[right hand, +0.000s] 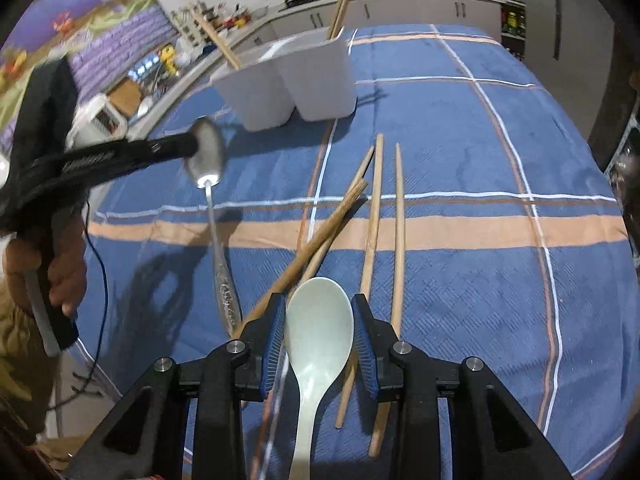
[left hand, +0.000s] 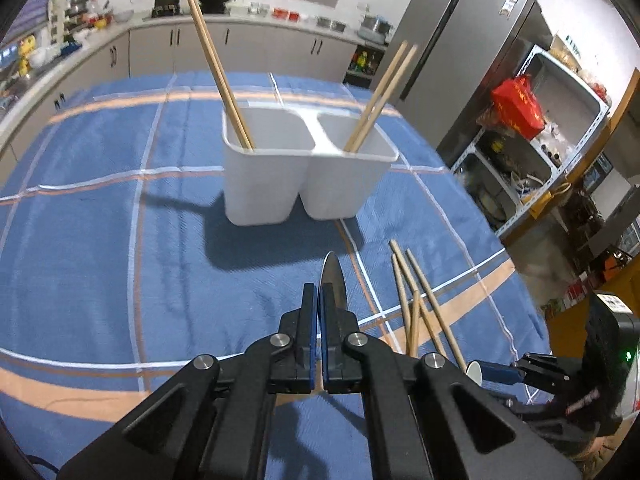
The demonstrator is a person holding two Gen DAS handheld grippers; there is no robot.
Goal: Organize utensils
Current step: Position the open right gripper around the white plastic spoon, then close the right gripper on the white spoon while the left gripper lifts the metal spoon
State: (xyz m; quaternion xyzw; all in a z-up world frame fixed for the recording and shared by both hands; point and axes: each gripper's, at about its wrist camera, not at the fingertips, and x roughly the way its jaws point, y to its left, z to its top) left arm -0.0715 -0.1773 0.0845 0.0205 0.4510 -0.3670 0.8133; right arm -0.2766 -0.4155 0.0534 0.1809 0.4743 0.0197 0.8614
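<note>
My left gripper (left hand: 319, 292) is shut on a metal spoon (left hand: 333, 280) by its bowl, held above the blue cloth; in the right wrist view the spoon (right hand: 208, 160) hangs handle down from it. My right gripper (right hand: 319, 312) has its jaws around the bowl of a white ceramic spoon (right hand: 318, 332), close to its edges, over the table. Several wooden chopsticks (right hand: 376, 220) lie loose on the cloth; they also show in the left wrist view (left hand: 424, 300). A white two-compartment holder (left hand: 296, 168) stands ahead with chopsticks (left hand: 216, 68) in each side.
The table has a blue plaid cloth (left hand: 100, 220). Its right edge (left hand: 516, 280) drops off toward metal shelves and a fridge. Kitchen counters run along the back.
</note>
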